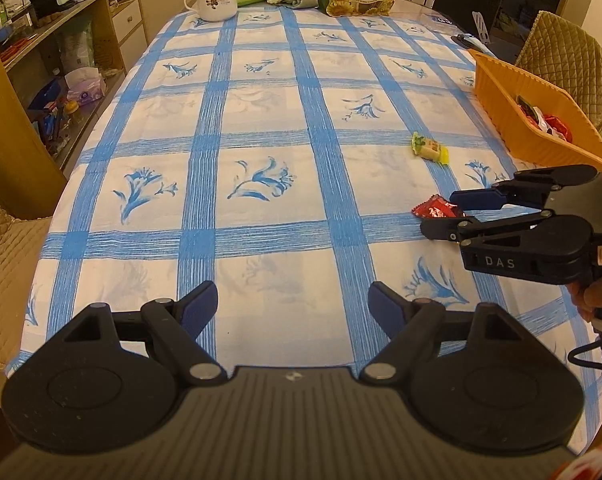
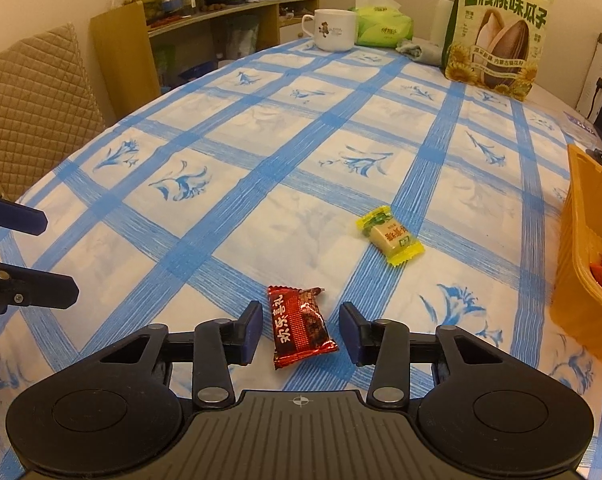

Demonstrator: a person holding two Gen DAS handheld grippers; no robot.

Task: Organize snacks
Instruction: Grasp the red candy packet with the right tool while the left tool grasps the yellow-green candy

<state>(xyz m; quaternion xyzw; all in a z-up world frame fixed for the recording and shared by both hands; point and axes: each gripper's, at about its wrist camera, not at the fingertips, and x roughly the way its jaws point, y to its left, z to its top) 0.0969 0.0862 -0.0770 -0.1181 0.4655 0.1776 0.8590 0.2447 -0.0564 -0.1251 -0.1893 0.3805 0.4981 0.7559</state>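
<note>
My left camera sits low over the near edge of the table [image 1: 261,128], looking straight ahead down its length past my left gripper [image 1: 293,308], with my right gripper [image 1: 441,212] coming in from the right side. My right camera is closer to the cloth and faces ahead and a little leftward, so my left gripper's fingers [image 2: 25,216] show at its left edge. Both views share the red snack [image 2: 301,326], the yellow snack [image 2: 389,236], the orange basket [image 1: 513,120] to the right and the mug [image 1: 215,0] at the far end.

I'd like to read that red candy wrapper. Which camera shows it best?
The right wrist view: the red candy lies whole, close to the lens between the open right gripper fingers, its print legible. In the left wrist view it is small, far right, partly hidden behind that gripper.
</note>
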